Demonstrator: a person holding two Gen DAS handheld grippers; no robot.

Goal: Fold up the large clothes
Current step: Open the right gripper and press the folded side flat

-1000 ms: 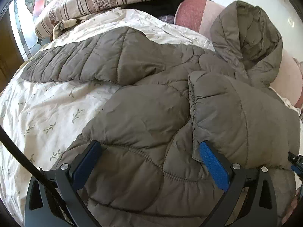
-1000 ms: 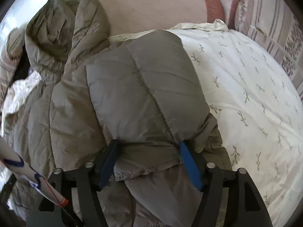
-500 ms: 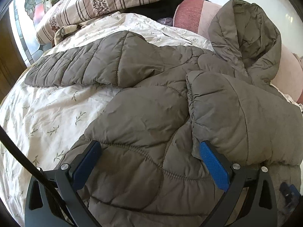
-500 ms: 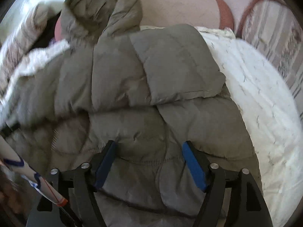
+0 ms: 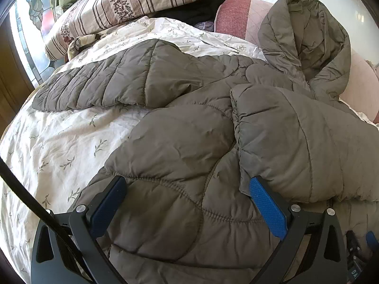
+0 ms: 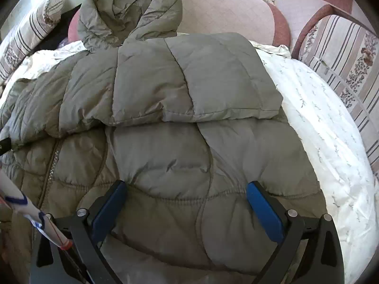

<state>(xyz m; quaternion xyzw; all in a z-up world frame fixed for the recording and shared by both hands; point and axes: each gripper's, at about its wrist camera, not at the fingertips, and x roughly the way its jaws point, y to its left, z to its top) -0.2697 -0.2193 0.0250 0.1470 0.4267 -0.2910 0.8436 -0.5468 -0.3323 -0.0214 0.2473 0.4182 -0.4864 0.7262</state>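
Observation:
A grey-brown quilted hooded jacket (image 5: 180,146) lies spread on a bed. Its left sleeve (image 5: 113,82) stretches out to the left. Its right sleeve (image 5: 296,137) lies folded across the chest, also in the right wrist view (image 6: 189,87). The hood (image 5: 305,37) rests against a pink cushion and shows in the right wrist view (image 6: 128,9). My left gripper (image 5: 187,196) is open and empty over the jacket's lower front. My right gripper (image 6: 187,198) is open and empty over the jacket's lower right panel (image 6: 180,165).
The bed has a white leaf-print cover (image 5: 54,151). Striped floral pillows lie at the back left (image 5: 123,2) and along the right edge (image 6: 343,54). Pink cushions (image 6: 225,11) line the head. A dark garment (image 5: 194,9) lies behind. A window (image 5: 28,23) is far left.
My right gripper let go of the folded sleeve's cuff and drew back toward the hem; the sleeve now lies flat across the chest. My left gripper has barely moved.

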